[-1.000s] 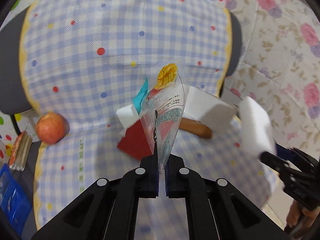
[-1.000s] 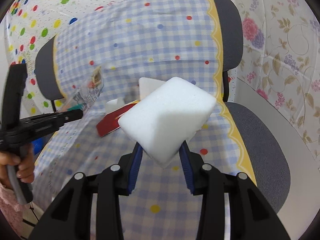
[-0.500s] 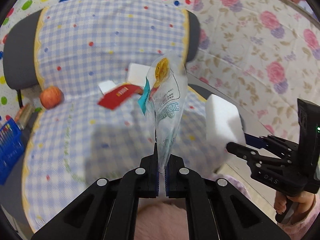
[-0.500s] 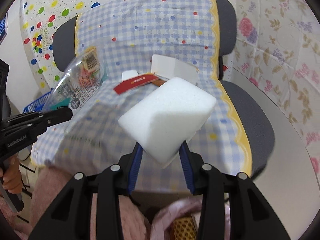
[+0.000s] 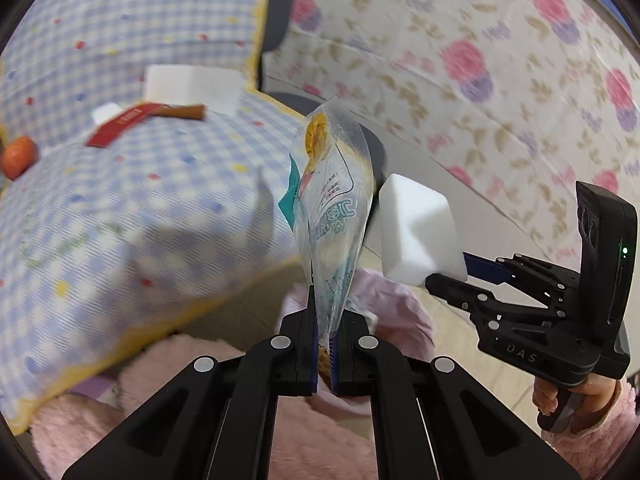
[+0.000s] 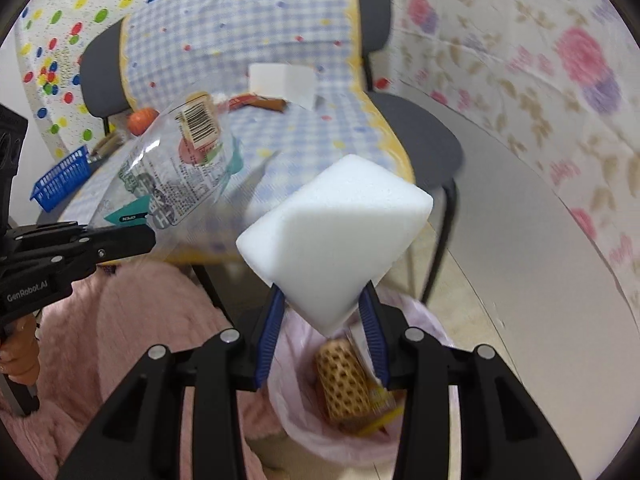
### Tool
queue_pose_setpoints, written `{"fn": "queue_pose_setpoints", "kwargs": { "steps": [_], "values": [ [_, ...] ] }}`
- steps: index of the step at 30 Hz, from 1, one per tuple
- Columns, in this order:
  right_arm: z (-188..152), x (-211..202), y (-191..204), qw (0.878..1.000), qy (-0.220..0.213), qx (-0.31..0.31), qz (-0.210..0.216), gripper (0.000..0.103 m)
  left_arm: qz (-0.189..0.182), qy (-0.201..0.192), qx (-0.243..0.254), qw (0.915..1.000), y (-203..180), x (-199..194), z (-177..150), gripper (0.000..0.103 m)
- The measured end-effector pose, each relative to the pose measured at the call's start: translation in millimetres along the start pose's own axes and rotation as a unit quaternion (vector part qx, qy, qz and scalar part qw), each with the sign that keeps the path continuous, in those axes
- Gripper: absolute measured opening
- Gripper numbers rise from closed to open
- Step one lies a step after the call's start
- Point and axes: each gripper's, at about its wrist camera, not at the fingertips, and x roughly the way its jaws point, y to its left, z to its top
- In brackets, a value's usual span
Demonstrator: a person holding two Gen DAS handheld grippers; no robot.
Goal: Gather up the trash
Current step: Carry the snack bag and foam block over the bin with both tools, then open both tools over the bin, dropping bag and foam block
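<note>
A crinkly clear plastic snack wrapper (image 5: 332, 208), light and slippery, hangs pinched at its corner in the left gripper (image 5: 325, 354), beside a soft white foam block (image 6: 334, 248) squeezed between the half-open right gripper (image 6: 326, 344), both above a pink-lined trash bin (image 6: 296, 412).

Blue-and-white gingham with scattered coloured dots and a yellow scalloped edge on the chair cover (image 6: 280, 20), over a black chair (image 6: 420, 136). Pink and purple roses (blurred) on the cream wall covering (image 5: 500, 60), multicoloured polka dots on the white sheet (image 6: 60, 20). Plain white foam block (image 6: 336, 236), clear wrapper (image 5: 332, 208) printed yellow and teal, red card (image 5: 120, 126), orange fruit (image 5: 18, 156), blue basket (image 6: 60, 178), pale pink bag (image 6: 292, 380).
</note>
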Motion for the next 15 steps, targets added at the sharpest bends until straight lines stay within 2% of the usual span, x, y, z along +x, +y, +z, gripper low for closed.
{"fn": "queue_pose_setpoints", "kwargs": {
  "steps": [8, 15],
  "values": [
    [-40.4, -5.5, -24.8, 0.999, 0.023, 0.032, -0.019, 0.039, -0.035, 0.054, 0.033, 0.9974, -39.5, 34.9, -23.7, 0.004],
    [-60.1, 16.3, -42.4, 0.997, 0.065, 0.045, -0.02, 0.04, -0.054, 0.117, 0.04, 0.9909, -54.0, 72.3, -32.9, 0.005]
  ]
}}
